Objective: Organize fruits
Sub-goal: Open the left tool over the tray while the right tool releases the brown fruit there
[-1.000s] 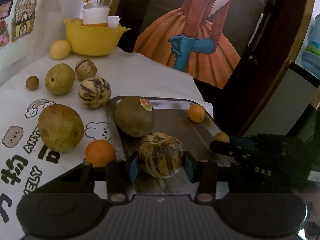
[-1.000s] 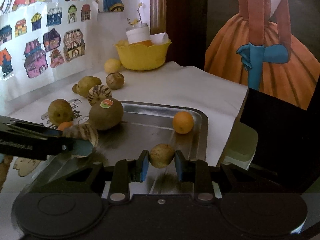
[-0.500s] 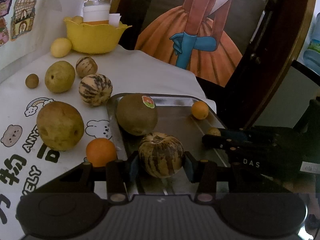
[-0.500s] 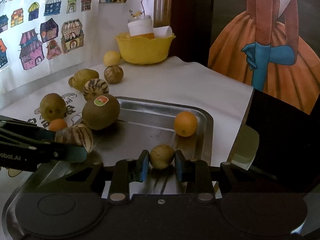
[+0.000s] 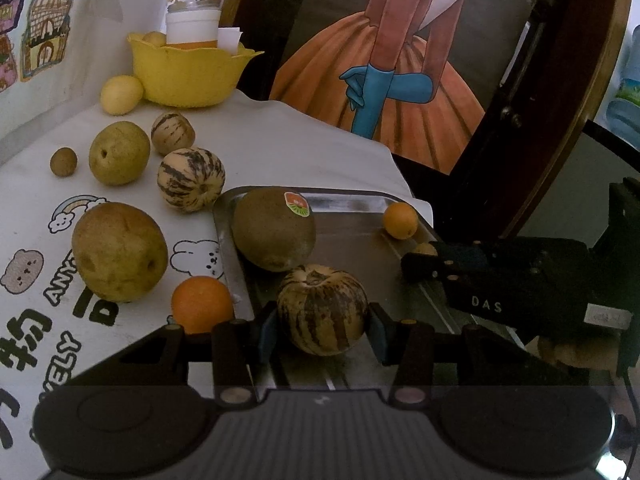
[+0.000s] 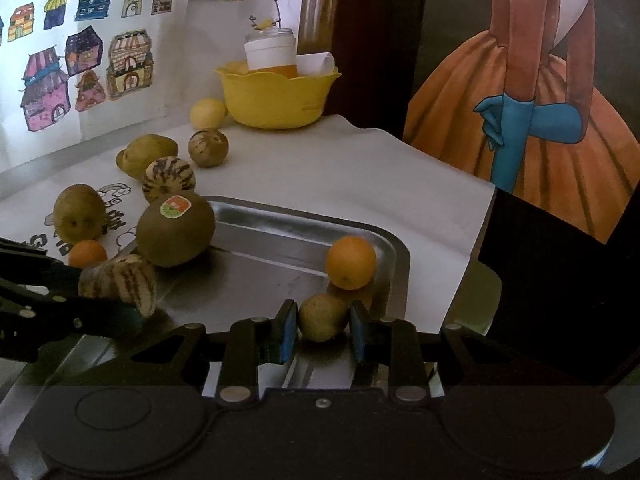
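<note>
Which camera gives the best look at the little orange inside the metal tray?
The right wrist view: the small orange sits near and unobstructed against the tray rim. The left wrist view shows it smaller, at the far corner.

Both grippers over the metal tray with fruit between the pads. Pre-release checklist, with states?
1. Left gripper around the striped round melon: ok, both blue pads at its sides.
2. Melon over the silver metal tray: ok; resting or lifted, cannot tell.
3. Right gripper on the small yellow-brown fruit: not ok, a gap shows at the right pad.
4. Small fruit clear of the small orange behind: cannot tell, they look very close.
5. Room beside the brown stickered kiwi: ok, bare tray in the middle.
</note>
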`<state>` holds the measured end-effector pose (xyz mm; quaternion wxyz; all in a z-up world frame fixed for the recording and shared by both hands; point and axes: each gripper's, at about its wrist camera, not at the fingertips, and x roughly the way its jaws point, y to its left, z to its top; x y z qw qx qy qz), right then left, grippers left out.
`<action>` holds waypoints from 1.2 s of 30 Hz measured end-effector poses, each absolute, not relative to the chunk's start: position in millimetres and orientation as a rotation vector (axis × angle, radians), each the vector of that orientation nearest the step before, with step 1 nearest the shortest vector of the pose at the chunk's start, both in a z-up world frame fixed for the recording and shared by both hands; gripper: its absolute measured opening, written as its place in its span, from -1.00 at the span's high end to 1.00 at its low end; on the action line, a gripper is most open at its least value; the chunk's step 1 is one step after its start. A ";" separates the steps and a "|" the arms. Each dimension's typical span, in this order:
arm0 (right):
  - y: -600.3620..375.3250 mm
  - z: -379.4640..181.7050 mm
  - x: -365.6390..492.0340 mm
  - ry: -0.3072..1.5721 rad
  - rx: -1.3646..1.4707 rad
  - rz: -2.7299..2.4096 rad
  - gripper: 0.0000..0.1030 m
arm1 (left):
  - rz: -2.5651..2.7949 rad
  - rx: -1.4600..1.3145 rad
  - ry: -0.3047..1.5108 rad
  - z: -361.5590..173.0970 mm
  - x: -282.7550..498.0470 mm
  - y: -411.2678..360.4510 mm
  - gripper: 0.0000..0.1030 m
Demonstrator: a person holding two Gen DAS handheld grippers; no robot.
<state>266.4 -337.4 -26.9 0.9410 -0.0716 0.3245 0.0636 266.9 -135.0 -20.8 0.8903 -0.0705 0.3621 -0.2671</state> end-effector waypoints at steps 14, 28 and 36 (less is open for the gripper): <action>-341.1 -22.9 253.2 0.657 -0.116 0.132 0.24 | -0.559 -0.147 0.748 -18.2 262.7 -131.3 -0.05; -347.0 11.5 208.0 0.577 -0.065 0.119 -0.42 | -0.527 -0.125 0.641 20.8 215.4 -114.2 -0.73; -348.4 21.9 168.5 0.558 -0.035 0.083 -0.71 | -0.439 -0.175 0.558 36.5 178.5 -90.9 -0.99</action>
